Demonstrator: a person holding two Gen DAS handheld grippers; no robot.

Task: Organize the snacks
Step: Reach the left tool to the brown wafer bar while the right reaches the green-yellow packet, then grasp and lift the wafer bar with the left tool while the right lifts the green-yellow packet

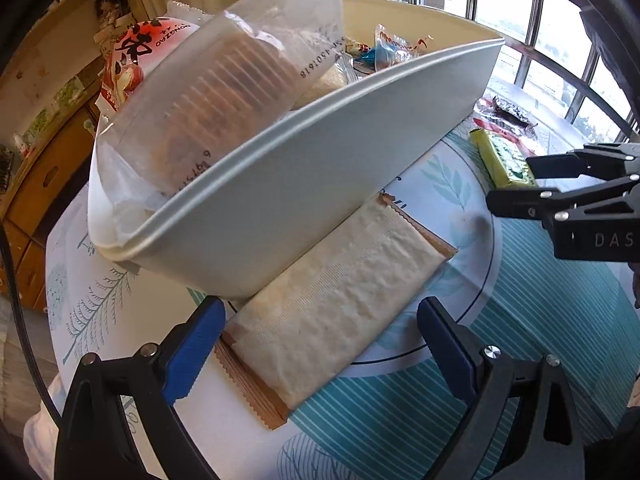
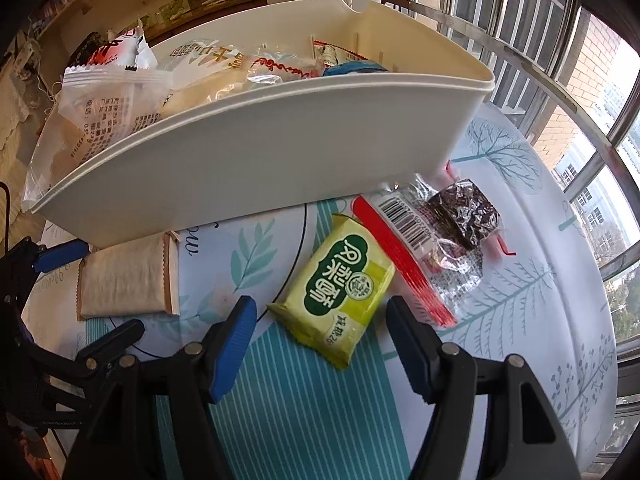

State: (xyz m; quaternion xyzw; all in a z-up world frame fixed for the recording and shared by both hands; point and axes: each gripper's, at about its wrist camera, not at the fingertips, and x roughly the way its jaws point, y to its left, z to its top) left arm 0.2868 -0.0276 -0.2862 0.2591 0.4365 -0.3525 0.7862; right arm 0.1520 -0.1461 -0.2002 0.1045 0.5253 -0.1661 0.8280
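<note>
Beige cracker packet (image 1: 336,300) sits between my spread left gripper (image 1: 320,344), while my spread right gripper (image 2: 320,344) straddles the green pastry packet (image 2: 340,292) at twelve o'clock, both bound for the bin (image 1: 304,184).

You have a round table (image 2: 532,292) under everything, its cloth (image 1: 532,304) white with teal leaves, bare trees and a striped teal patch. Behind it on your right runs a window (image 2: 592,148) with metal bars (image 2: 516,4), and through it you can see a brick wall (image 2: 560,124) and other buildings in daylight. On your left stands a wooden cabinet (image 1: 44,172) with drawers. Above it a wooden shelf (image 1: 68,20) holds clutter too blurred to tell apart.
</note>
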